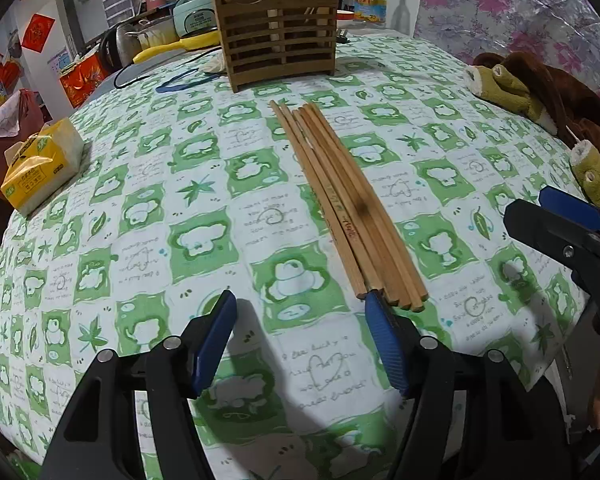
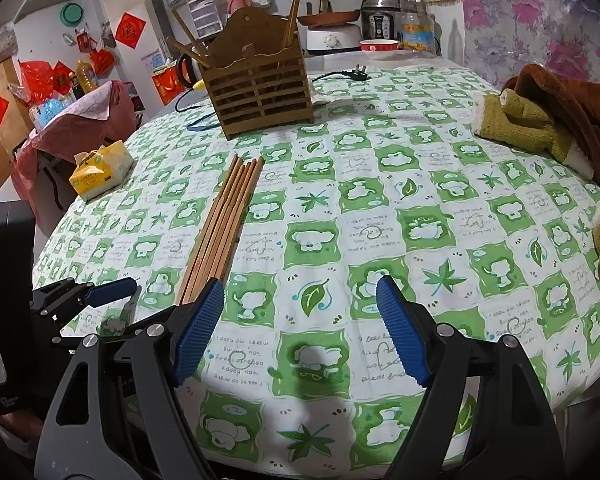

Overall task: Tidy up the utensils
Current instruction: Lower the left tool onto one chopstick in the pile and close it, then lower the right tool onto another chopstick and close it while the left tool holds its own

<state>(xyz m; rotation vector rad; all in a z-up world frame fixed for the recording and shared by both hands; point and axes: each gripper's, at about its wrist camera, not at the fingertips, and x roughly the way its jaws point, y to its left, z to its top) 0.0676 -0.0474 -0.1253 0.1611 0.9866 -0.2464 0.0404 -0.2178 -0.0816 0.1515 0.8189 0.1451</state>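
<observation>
Both grippers, left (image 1: 300, 336) and right (image 2: 300, 320), hold fingers apart, empty. Left should shift toward 2 o'clock, straddling one of the chopsticks (image 1: 340, 200) cleanly before the holder (image 1: 276, 40).

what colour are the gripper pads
Blue, ribbed pads; clearest in the right wrist view.

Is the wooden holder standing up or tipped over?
Standing up. The holder sits flat on the tablecloth, and chopsticks poke out of its top.

This is a home kitchen. A rice cooker (image 2: 380, 20), a bowl (image 2: 378, 48) and an oil bottle (image 2: 413, 20) stand behind a surface (image 2: 440, 208) with a green cloth.
</observation>
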